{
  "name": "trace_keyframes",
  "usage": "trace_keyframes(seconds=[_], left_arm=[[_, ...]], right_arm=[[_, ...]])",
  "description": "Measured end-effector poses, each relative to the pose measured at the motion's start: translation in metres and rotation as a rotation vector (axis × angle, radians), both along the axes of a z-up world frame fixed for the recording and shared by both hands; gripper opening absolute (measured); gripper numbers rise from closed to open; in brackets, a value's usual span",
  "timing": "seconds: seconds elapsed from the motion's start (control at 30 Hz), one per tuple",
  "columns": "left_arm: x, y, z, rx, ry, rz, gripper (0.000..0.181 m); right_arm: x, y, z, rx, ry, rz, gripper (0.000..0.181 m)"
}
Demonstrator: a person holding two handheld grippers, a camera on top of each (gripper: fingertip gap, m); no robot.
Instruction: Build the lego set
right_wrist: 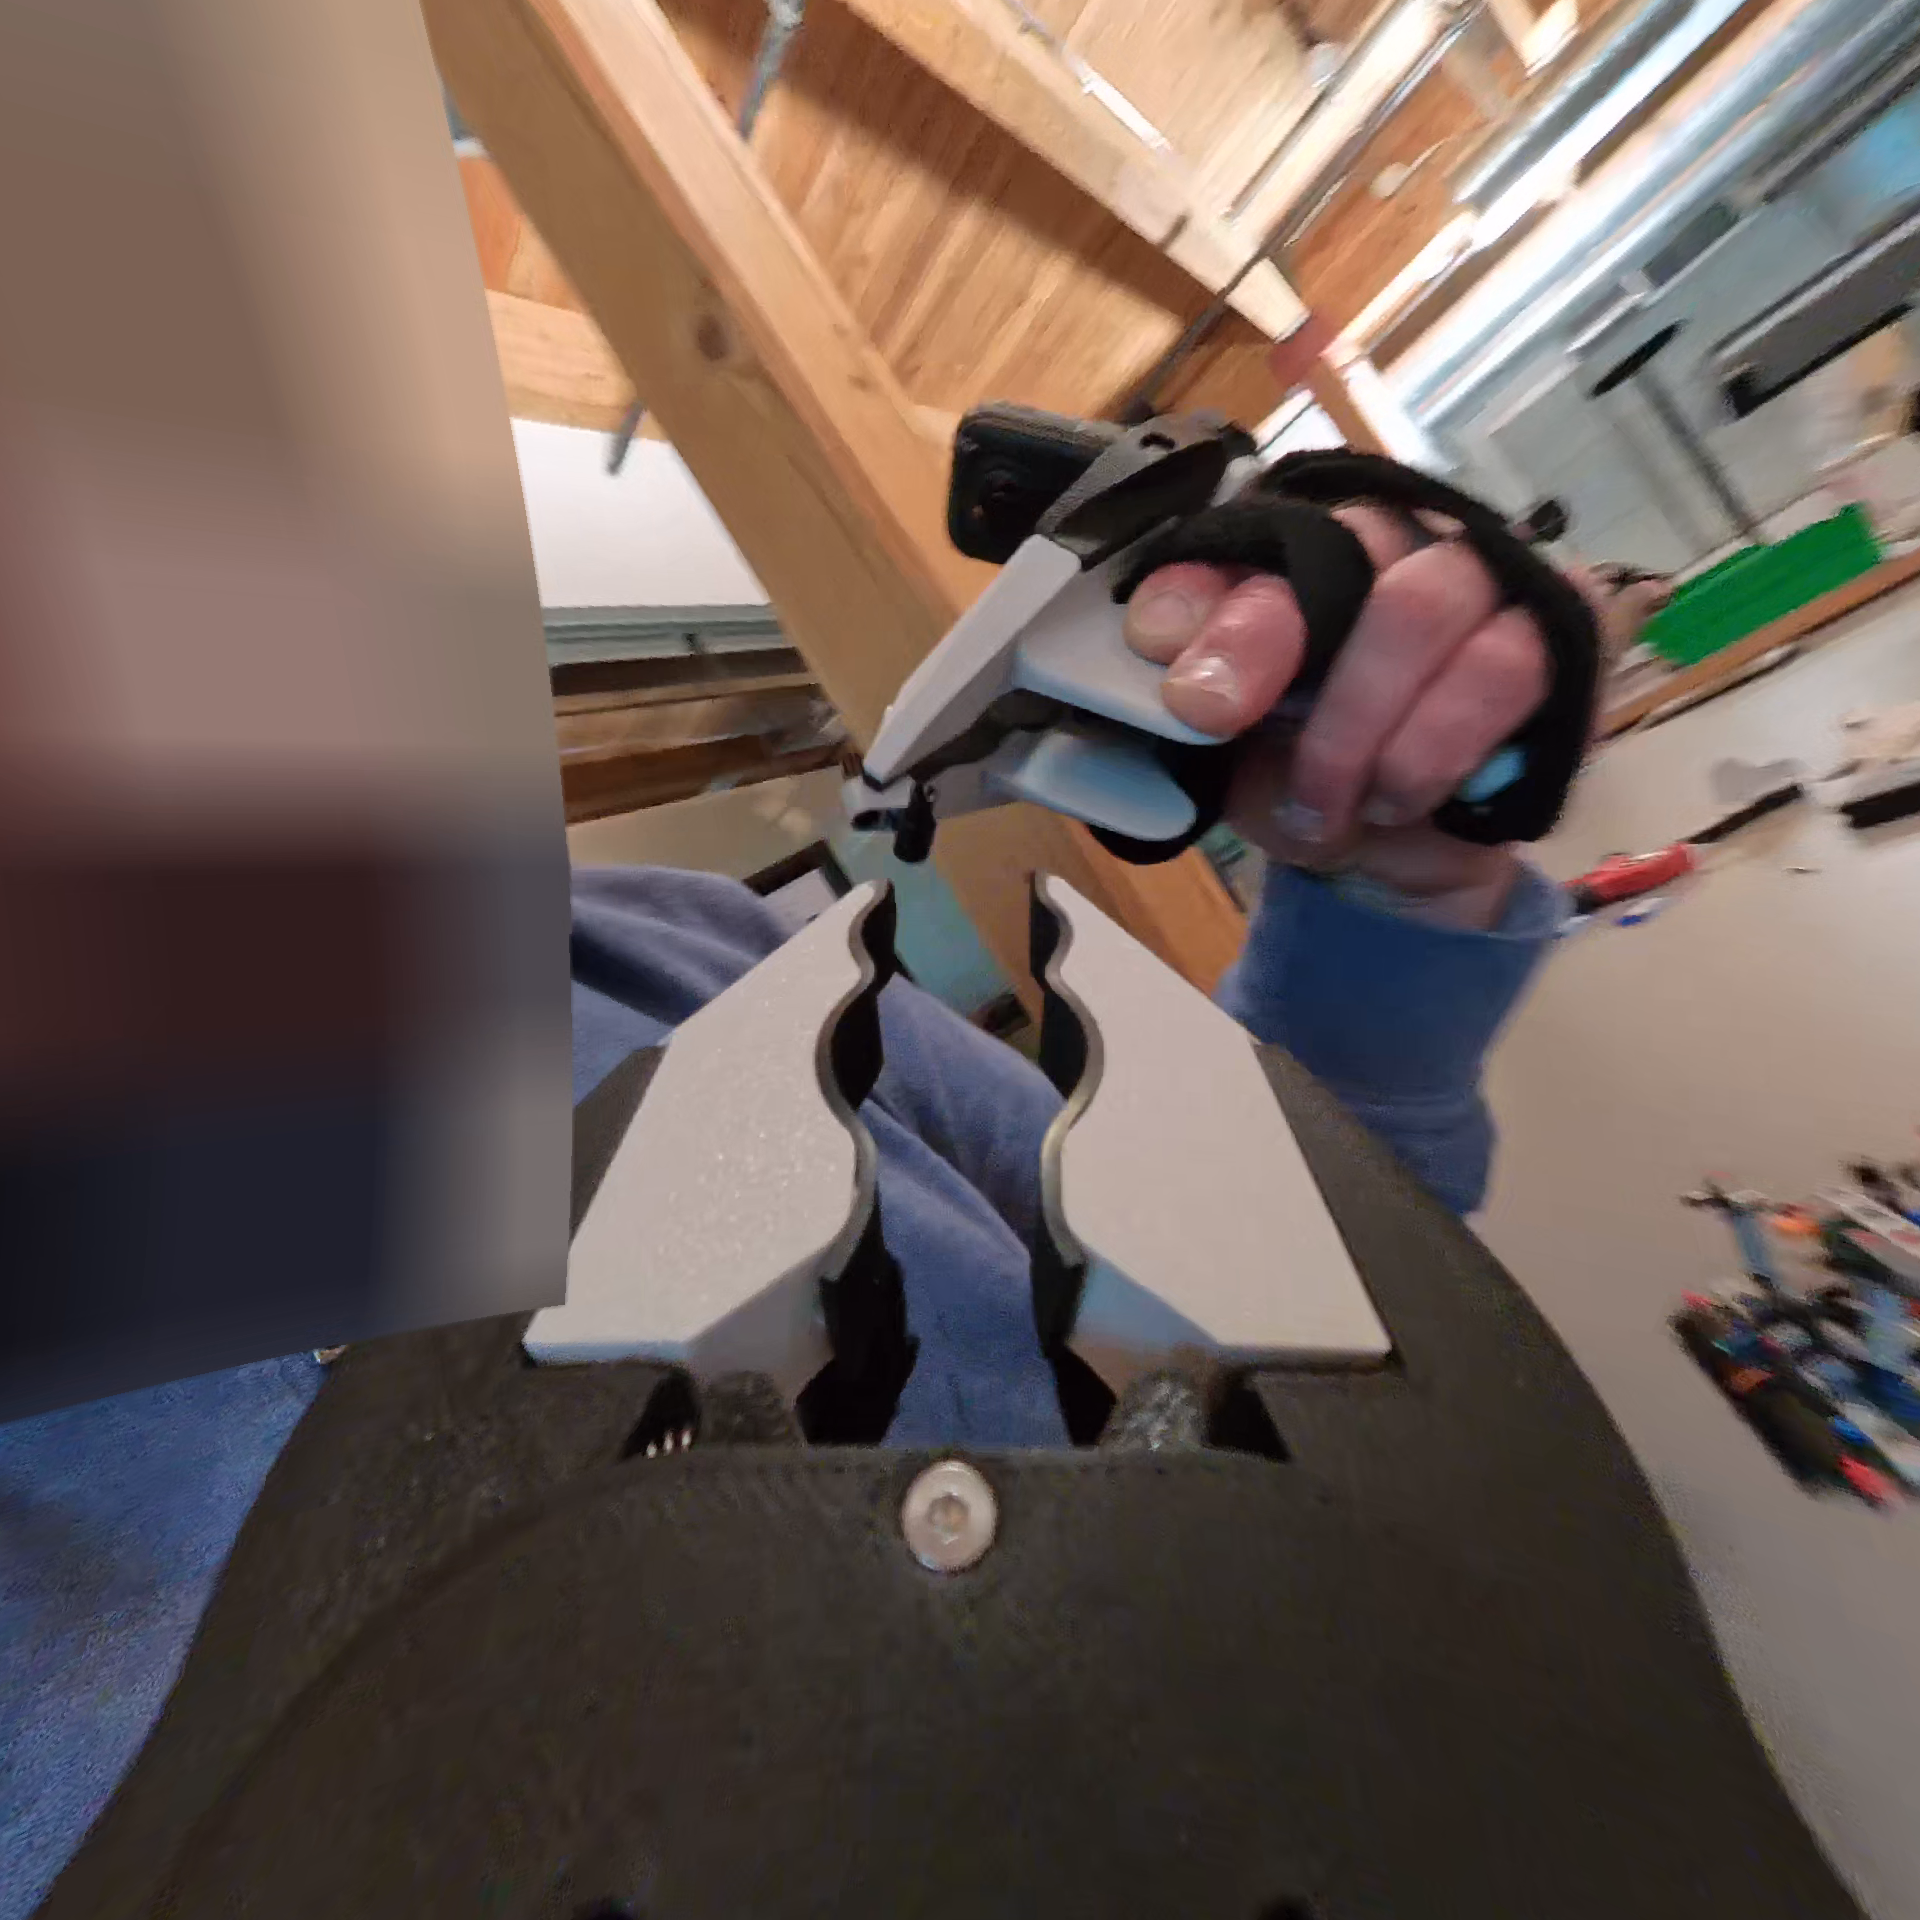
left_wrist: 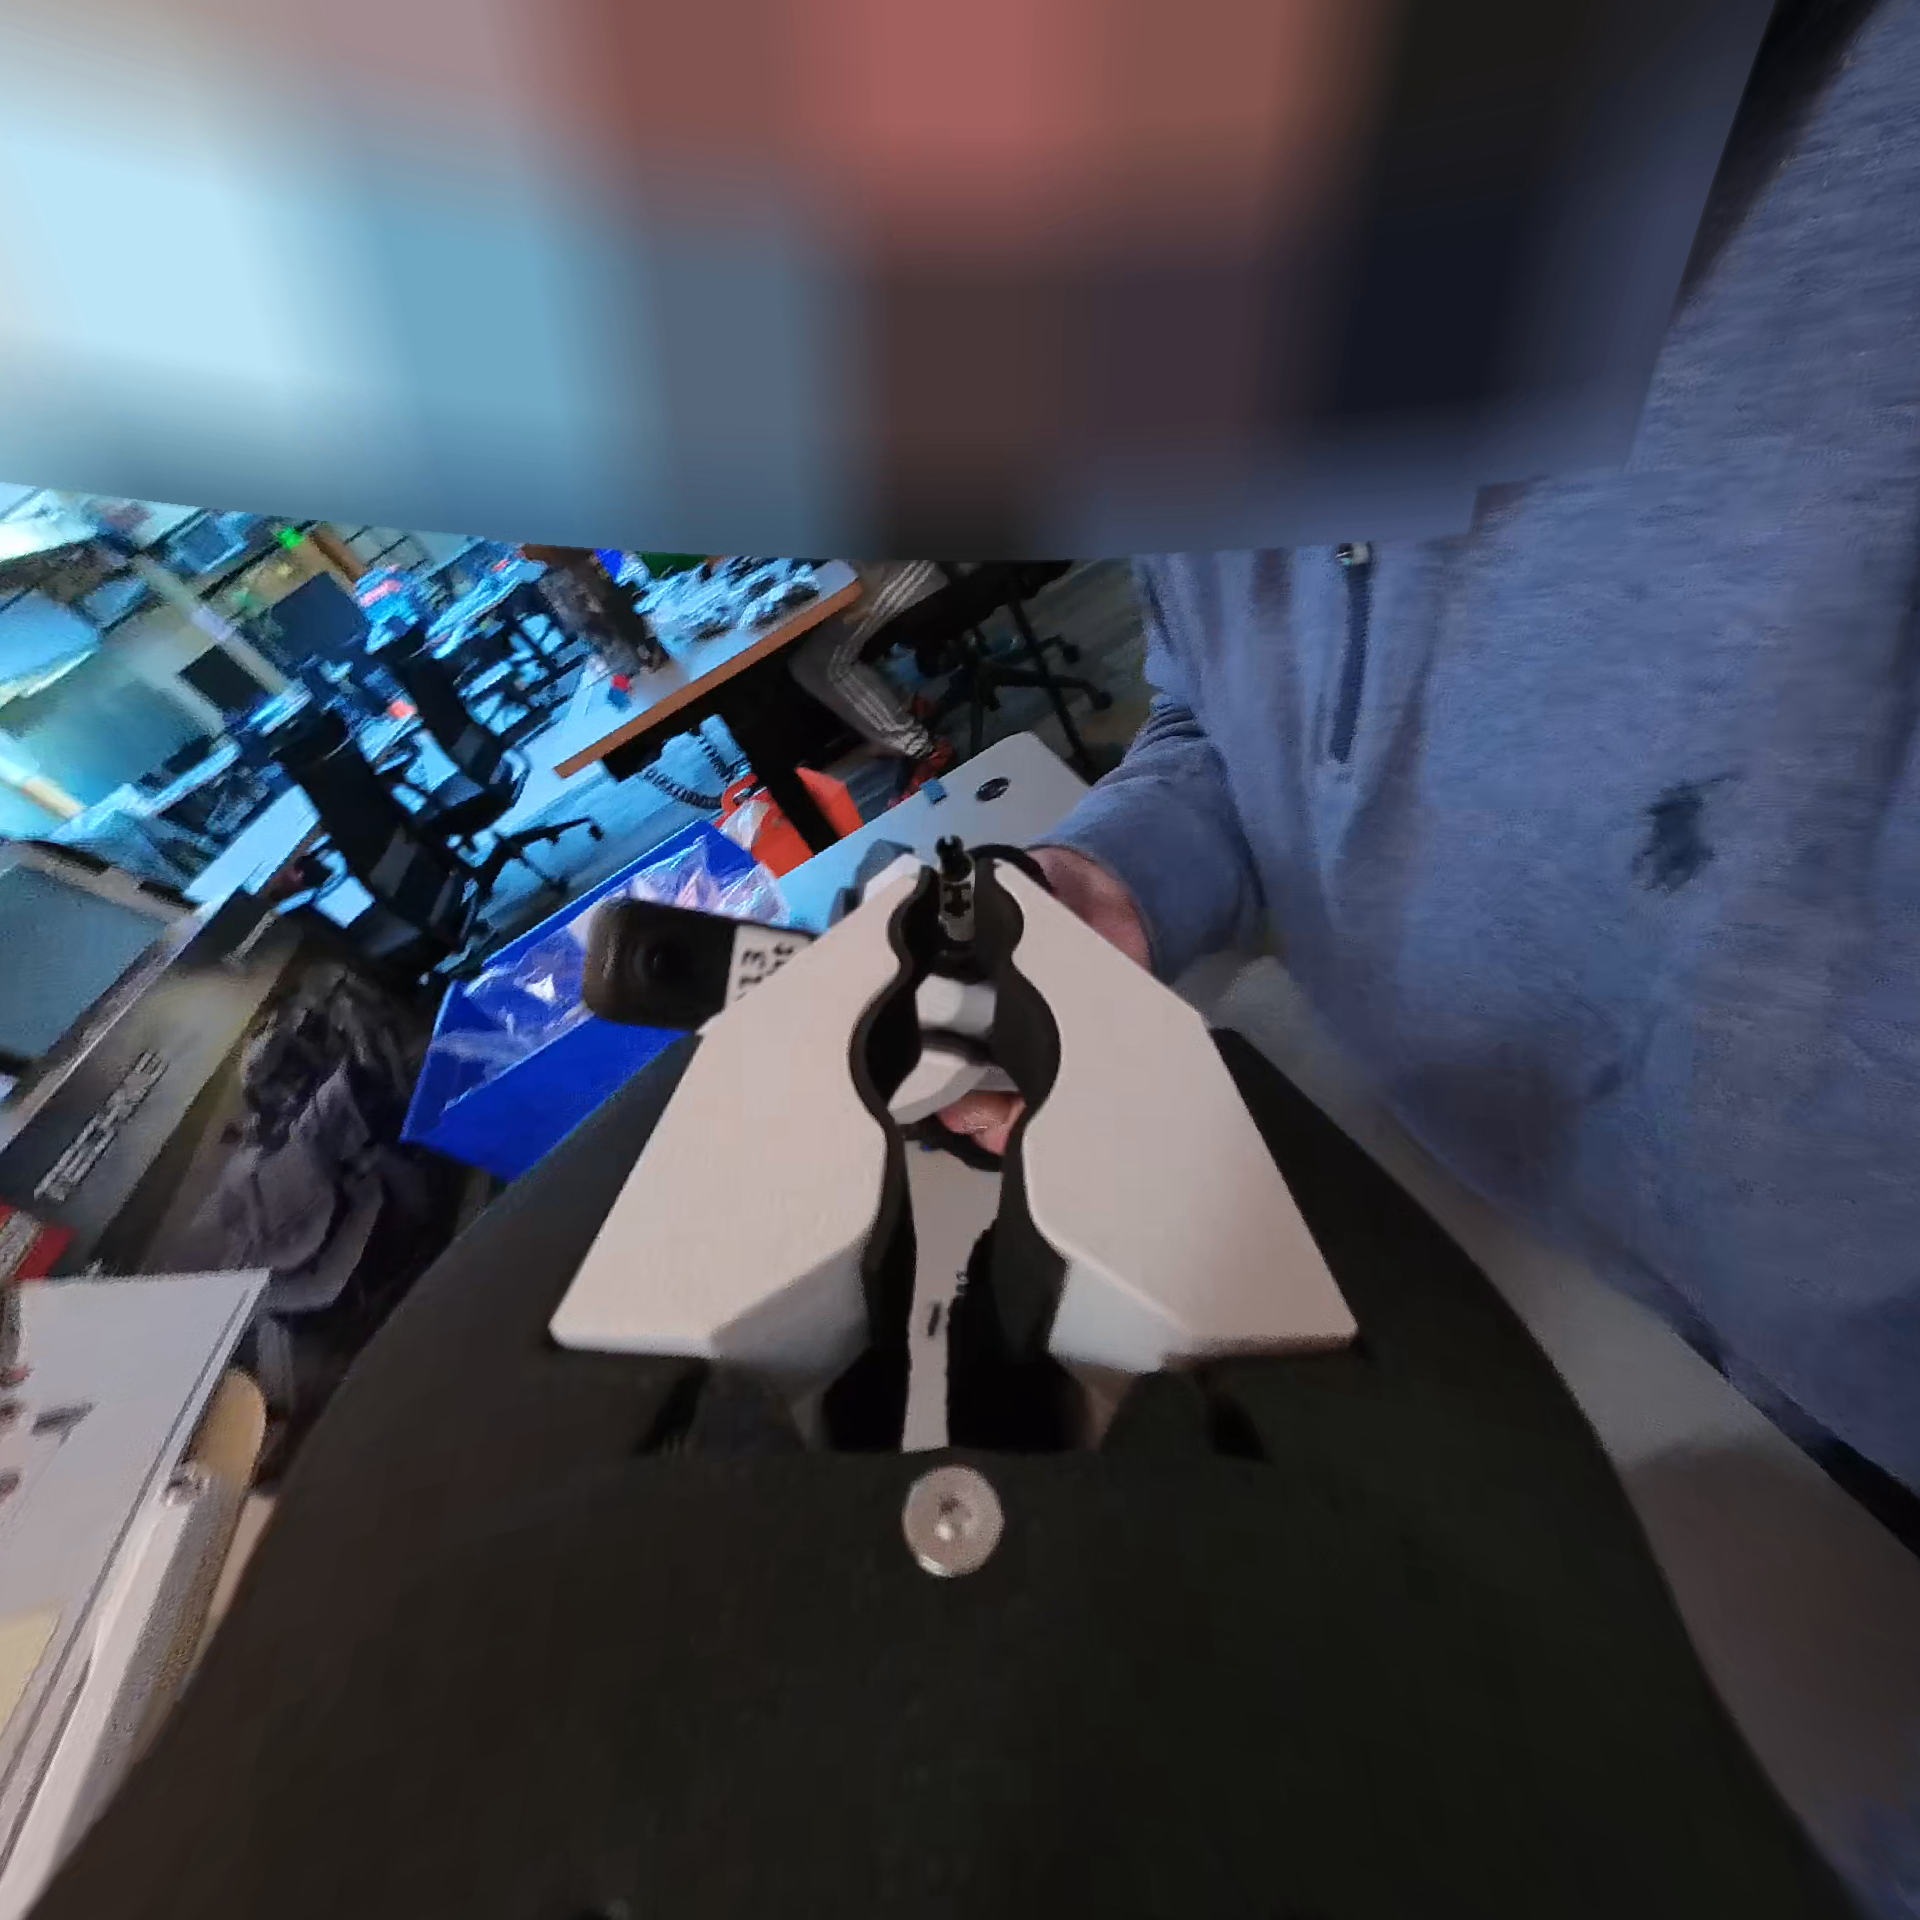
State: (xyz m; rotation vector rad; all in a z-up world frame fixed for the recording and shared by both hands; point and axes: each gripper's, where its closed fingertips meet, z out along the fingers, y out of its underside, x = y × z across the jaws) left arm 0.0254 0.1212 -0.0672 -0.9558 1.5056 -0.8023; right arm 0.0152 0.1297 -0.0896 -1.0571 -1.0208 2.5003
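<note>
My left gripper (left_wrist: 954,883) is shut on a small black and grey lego piece (left_wrist: 952,891) pinched at its fingertips. In the right wrist view the left gripper (right_wrist: 871,798) shows in a gloved hand (right_wrist: 1371,675), raised in the air, with the small black piece (right_wrist: 912,823) hanging from its tips. My right gripper (right_wrist: 961,906) is open and empty, its tips just below that piece and apart from it. The right gripper's camera (left_wrist: 649,966) faces the left wrist view from close behind the left fingers.
A pile of loose lego parts (right_wrist: 1818,1330) lies on the grey table (right_wrist: 1662,1039) at the right, with a red tool (right_wrist: 1631,873) and a green bin (right_wrist: 1766,592) farther back. A blue bin (left_wrist: 520,1039) stands on the left. The person's blue sweater (left_wrist: 1558,935) is close. Left and right tips are no more than a few centimetres apart.
</note>
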Motion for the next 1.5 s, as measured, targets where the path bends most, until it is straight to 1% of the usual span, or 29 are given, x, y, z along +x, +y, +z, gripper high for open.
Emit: trace_keyframes(seconds=[0.07,0.13,0.17,0.23,0.3,0.37,0.4,0.43,0.5,0.57,0.6,0.67,0.7,0.77,0.83,0.9,0.97,1.07,1.37,1.43,1.5], left_arm=[[-0.002,0.012,0.002,-0.054,-0.020,0.064,0.005],[-0.001,0.024,-0.002,-0.142,-0.008,0.114,0.005],[0.002,0.031,-0.008,-0.214,0.008,0.132,0.004],[0.008,0.047,-0.019,-0.355,0.017,0.169,0.005],[0.017,0.053,-0.026,-0.543,0.008,0.135,0.005],[0.025,0.059,-0.037,-0.687,0.046,0.120,0.005],[0.029,0.061,-0.040,-0.739,0.058,0.110,0.005],[0.033,0.067,-0.042,-0.779,0.068,0.136,0.005],[0.042,0.068,-0.046,-0.838,0.122,0.131,0.005],[0.050,0.072,-0.050,-0.895,0.162,0.151,0.005],[0.053,0.073,-0.049,-0.920,0.162,0.148,0.005],[0.054,0.080,-0.049,-0.980,0.163,0.172,0.005],[0.056,0.081,-0.051,-0.994,0.175,0.178,0.005],[0.062,0.082,-0.055,-1.009,0.197,0.187,0.005],[0.067,0.082,-0.056,-1.025,0.206,0.179,0.005],[0.072,0.086,-0.056,-1.029,0.206,0.186,0.005],[0.075,0.087,-0.058,-1.030,0.225,0.183,0.005],[0.078,0.089,-0.059,-1.038,0.225,0.176,0.005],[0.082,0.097,-0.069,-1.036,0.223,0.220,0.005],[0.080,0.095,-0.070,-1.042,0.219,0.211,0.005],[0.077,0.096,-0.070,-1.013,0.215,0.230,0.005]], right_arm=[[0.003,0.015,-0.011,0.088,-0.040,-0.150,0.025],[0.011,0.022,-0.008,0.233,-0.036,-0.311,0.023],[0.012,0.026,-0.010,0.371,-0.068,-0.419,0.023],[0.015,0.038,-0.019,0.747,-0.161,-0.664,0.026],[0.025,0.043,-0.015,1.018,-0.182,-0.803,0.027],[0.034,0.053,-0.020,1.269,-0.244,-0.894,0.031],[0.037,0.058,-0.026,1.392,-0.284,-0.916,0.035],[0.040,0.060,-0.031,1.491,-0.302,-0.909,0.036],[0.043,0.057,-0.034,1.628,-0.290,-0.906,0.036],[0.047,0.063,-0.036,1.749,-0.309,-0.945,0.035],[0.049,0.065,-0.036,1.780,-0.312,-0.957,0.036],[0.052,0.069,-0.037,1.783,-0.322,-0.978,0.043],[0.054,0.073,-0.036,1.788,-0.329,-1.004,0.044],[0.058,0.079,-0.037,1.792,-0.352,-1.014,0.041],[0.060,0.078,-0.035,1.772,-0.328,-1.010,0.035],[0.062,0.080,-0.037,1.780,-0.340,-1.002,0.035],[0.064,0.082,-0.039,1.783,-0.356,-0.991,0.027],[0.068,0.084,-0.041,1.764,-0.372,-0.967,0.025],[0.071,0.092,-0.052,1.760,-0.427,-0.942,0.022],[0.068,0.089,-0.053,1.713,-0.419,-0.927,0.023],[0.066,0.090,-0.053,1.655,-0.429,-0.913,0.023]])
